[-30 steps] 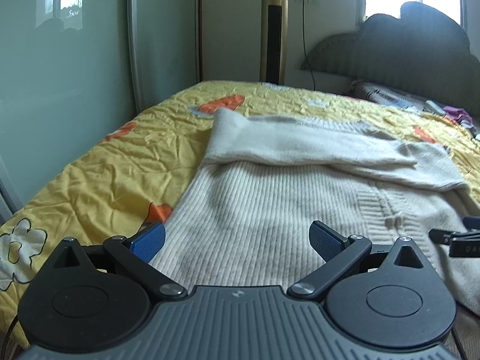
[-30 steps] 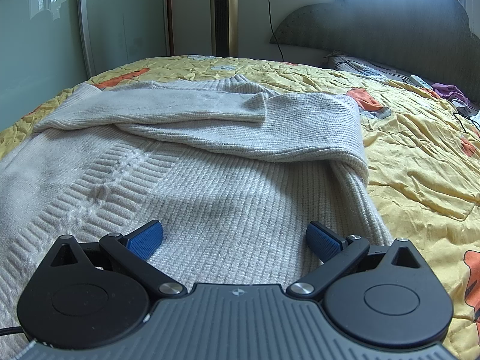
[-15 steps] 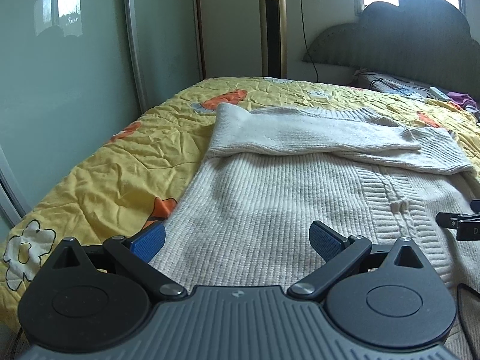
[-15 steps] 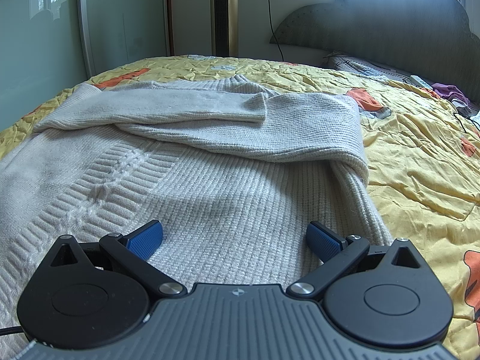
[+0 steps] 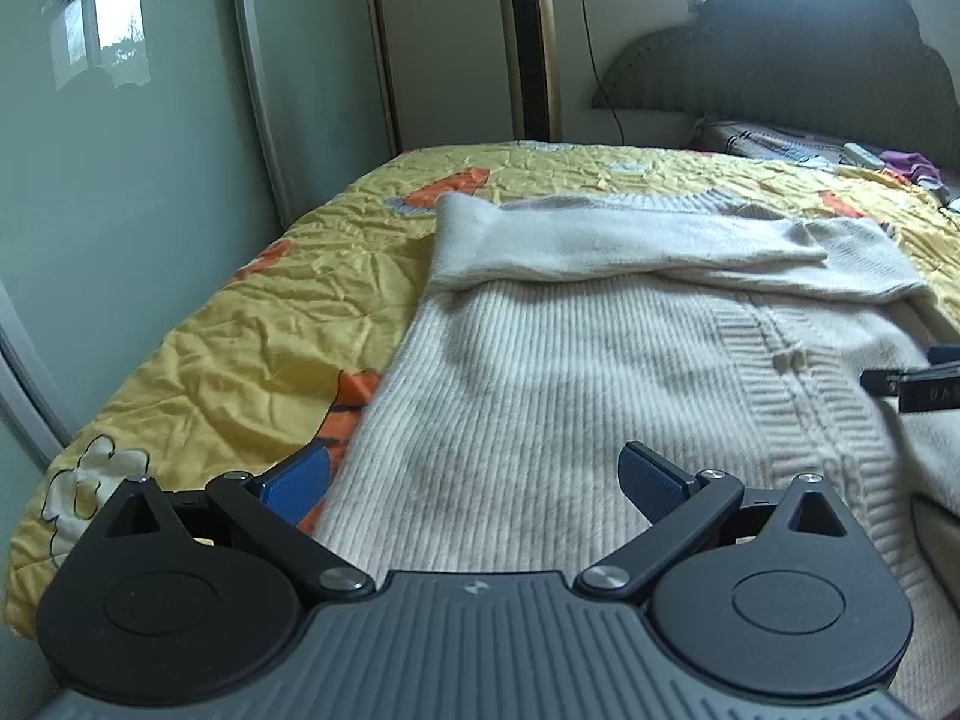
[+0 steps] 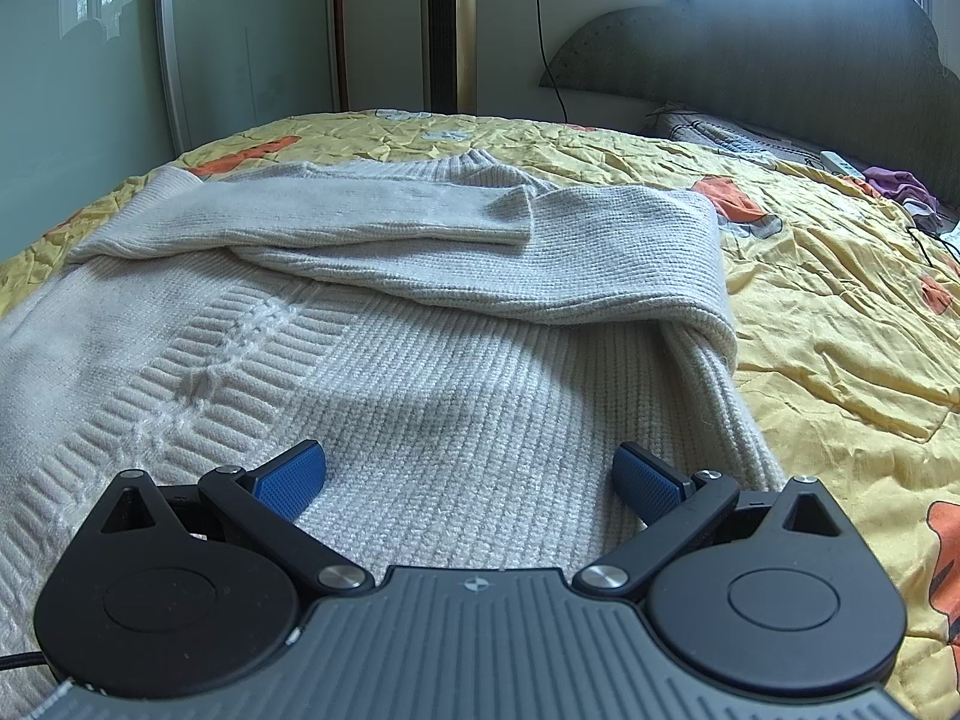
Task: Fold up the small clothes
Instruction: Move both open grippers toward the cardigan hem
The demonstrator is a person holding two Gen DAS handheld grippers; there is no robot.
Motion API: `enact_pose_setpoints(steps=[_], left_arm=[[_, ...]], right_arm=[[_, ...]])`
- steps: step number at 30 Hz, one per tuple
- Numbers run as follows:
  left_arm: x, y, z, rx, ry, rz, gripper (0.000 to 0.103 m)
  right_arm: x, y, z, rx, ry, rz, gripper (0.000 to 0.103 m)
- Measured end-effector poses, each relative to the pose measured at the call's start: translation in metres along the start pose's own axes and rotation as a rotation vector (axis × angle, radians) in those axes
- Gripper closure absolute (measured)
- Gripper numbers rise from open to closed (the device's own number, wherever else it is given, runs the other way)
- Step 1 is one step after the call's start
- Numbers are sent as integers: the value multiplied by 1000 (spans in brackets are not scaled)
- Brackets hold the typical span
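Cream knitted sweater [image 6: 420, 360] lying flat on a bed covered by a yellow quilt [image 6: 840, 312] printed with orange and white shapes; all positions below are given relative to the sweater. Both sleeves [image 6: 372, 210] are folded across its far end, one laid over the other, and a raised ribbed band with a cable pattern runs lengthwise down its body. The left gripper [image 5: 474, 474] sits at the near left corner of the sweater, its blue-padded fingers [image 5: 651, 480] spread wide and holding nothing; the left pad lies over the quilt just beside the sweater's left edge, the right pad over the knit. The right gripper [image 6: 468, 474] sits over the near right part of the sweater, its fingers likewise spread wide and empty, both pads above the knit. Beyond the far end of the sweater stand a dark padded headboard [image 5: 810, 78] and a gold tower fan [image 6: 447, 24]; to its left, sliding glass wardrobe doors [image 5: 150, 138].
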State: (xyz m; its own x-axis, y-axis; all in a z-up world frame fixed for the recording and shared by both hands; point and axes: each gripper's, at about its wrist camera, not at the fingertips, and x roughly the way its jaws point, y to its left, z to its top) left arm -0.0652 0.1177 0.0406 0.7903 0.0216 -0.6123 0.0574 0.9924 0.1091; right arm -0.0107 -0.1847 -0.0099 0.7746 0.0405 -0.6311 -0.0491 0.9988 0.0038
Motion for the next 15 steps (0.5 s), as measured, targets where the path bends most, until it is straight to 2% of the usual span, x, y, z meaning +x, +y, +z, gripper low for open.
enact_pose_setpoints(steps=[8,15], left_arm=[[-2,3,-10,11,22,3,0],[-5,2,-13,19,26,2,0]], right_arm=[[-9,5,-4,13,11,12,0],[-53,6,-19,95,31,169,0]])
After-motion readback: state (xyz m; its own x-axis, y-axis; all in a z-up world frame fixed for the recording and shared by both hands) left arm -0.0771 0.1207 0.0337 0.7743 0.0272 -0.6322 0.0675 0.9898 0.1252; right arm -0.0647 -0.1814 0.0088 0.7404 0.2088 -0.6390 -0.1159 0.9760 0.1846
